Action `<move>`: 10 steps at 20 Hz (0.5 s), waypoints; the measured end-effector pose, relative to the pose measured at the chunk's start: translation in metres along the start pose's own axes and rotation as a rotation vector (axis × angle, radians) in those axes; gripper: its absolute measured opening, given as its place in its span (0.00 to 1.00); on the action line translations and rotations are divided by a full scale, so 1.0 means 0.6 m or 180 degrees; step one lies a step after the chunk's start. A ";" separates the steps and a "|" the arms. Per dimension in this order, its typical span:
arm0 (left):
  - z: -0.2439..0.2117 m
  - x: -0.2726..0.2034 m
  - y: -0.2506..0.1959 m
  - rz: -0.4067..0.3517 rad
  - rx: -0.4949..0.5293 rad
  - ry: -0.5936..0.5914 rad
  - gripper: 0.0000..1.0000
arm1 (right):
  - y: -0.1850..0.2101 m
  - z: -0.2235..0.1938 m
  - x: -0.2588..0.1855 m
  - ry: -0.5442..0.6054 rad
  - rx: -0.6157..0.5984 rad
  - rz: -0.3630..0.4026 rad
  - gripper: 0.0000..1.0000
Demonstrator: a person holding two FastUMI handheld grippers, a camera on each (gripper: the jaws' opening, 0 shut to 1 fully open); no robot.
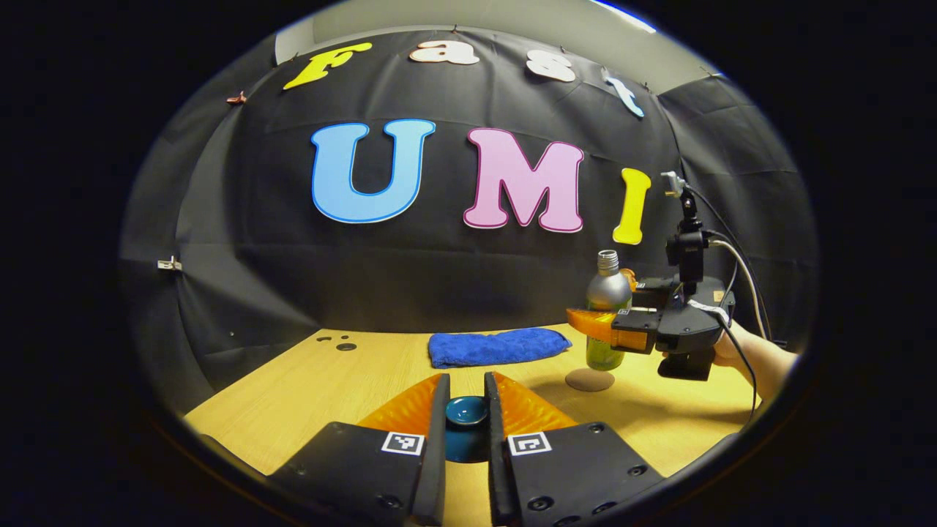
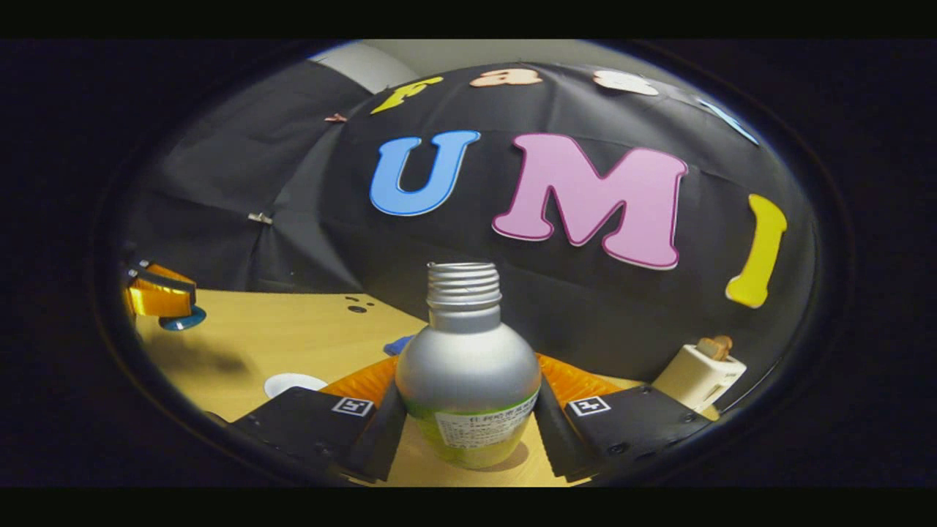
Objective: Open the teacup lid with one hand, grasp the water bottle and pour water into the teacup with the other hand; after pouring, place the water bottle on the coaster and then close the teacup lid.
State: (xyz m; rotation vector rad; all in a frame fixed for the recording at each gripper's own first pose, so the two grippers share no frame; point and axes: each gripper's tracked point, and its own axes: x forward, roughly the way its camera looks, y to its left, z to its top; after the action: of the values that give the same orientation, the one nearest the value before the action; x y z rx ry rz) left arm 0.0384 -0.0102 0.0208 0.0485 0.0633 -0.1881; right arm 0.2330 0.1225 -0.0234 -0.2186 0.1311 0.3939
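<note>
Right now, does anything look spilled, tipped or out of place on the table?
Nothing stands out. The water bottle is upright and capless in the right gripper, at the coaster. The left gripper holds the teacup lid. No spill shows on the table.

The bottle (image 2: 468, 359) had a matt metal body, a ribbed screw neck and a paper label. The table (image 1: 307, 388) looked like smooth pale wood. The towel (image 1: 498, 346) was fluffy cloth. The lid (image 1: 466, 411) shone, glazed.

Dim booth, overhead light, soft shadows on the table (image 1: 307, 380), strong fisheye bending at edges.
</note>
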 end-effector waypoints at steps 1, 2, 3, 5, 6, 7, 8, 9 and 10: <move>-0.002 0.001 -0.002 0.0000 -0.0005 0.0005 0.27 | -0.007 -0.006 0.007 0.0019 0.0118 -0.0039 0.81; -0.004 0.003 -0.002 0.0002 -0.0008 0.0018 0.27 | -0.019 -0.012 0.015 0.0037 0.0186 -0.0093 0.81; -0.007 0.005 -0.002 0.0001 -0.0011 0.0040 0.27 | -0.029 -0.017 0.023 0.0045 0.0231 -0.0121 0.81; -0.011 0.007 -0.004 -0.0003 -0.0012 0.0058 0.28 | -0.040 -0.033 0.027 0.0090 0.0290 -0.0148 0.81; -0.011 0.008 -0.003 0.0003 -0.0015 0.0054 0.28 | -0.047 -0.042 0.029 0.0124 0.0345 -0.0161 0.81; -0.013 0.009 -0.003 0.0007 -0.0028 0.0058 0.28 | -0.050 -0.050 0.030 0.0138 0.0453 -0.0150 0.81; -0.017 0.013 -0.003 0.0000 -0.0053 0.0063 0.28 | -0.047 -0.052 0.030 0.0127 0.0574 -0.0130 0.81; -0.021 0.015 -0.005 -0.0016 -0.0089 0.0077 0.27 | -0.050 -0.057 0.032 0.0112 0.0643 -0.0156 0.81; -0.029 0.020 -0.008 -0.0037 -0.0142 0.0124 0.27 | -0.063 -0.068 0.039 0.0129 0.0592 -0.0247 0.81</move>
State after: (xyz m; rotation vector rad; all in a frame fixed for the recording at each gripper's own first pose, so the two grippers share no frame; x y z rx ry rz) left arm 0.0480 -0.0161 0.0027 0.0074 0.1067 -0.1973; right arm 0.2658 0.0872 -0.0597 -0.0481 0.1975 0.2980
